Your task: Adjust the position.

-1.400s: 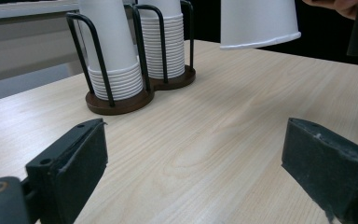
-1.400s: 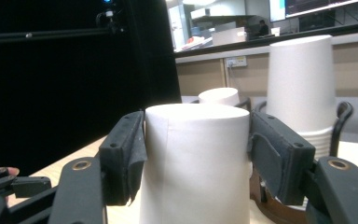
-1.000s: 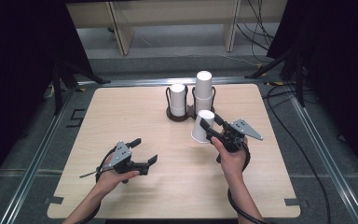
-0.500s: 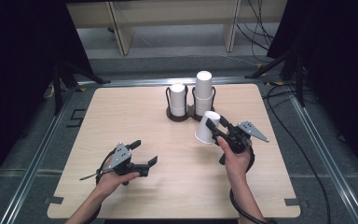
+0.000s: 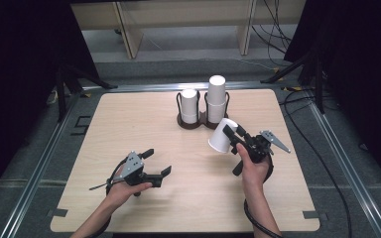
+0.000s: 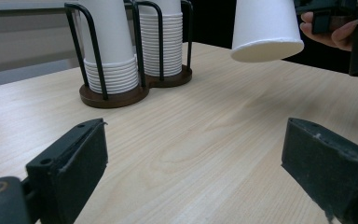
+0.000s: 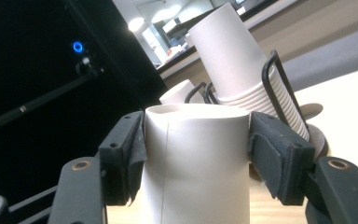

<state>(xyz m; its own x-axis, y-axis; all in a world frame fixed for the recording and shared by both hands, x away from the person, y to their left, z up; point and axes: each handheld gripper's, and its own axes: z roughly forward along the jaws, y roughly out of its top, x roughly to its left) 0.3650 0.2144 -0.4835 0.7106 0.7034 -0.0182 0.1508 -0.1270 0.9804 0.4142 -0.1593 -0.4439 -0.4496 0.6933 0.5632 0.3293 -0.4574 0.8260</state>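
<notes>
High view: right tool (image 5: 234, 135) clamped on a white paper cup (image 5: 222, 136), cup tilted and held above the bench (image 5: 129, 119), just in front of a dark wire cup holder (image 5: 198, 121) with two cup stacks (image 5: 217, 99). Left tool (image 5: 158, 162) open, empty, low over the near bench, well apart from the cup.

Right gripper view: pads (image 7: 129, 154) pressed on both cup sides.

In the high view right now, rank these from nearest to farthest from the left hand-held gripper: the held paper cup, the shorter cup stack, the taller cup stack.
1. Held paper cup: to the right, clamped in the right hand-held gripper, tilted above the table.
2. Shorter cup stack: left slot of the wire holder, farther back.
3. Taller cup stack: right slot, farthest.

The left hand-held gripper is open, near the front left.
</notes>
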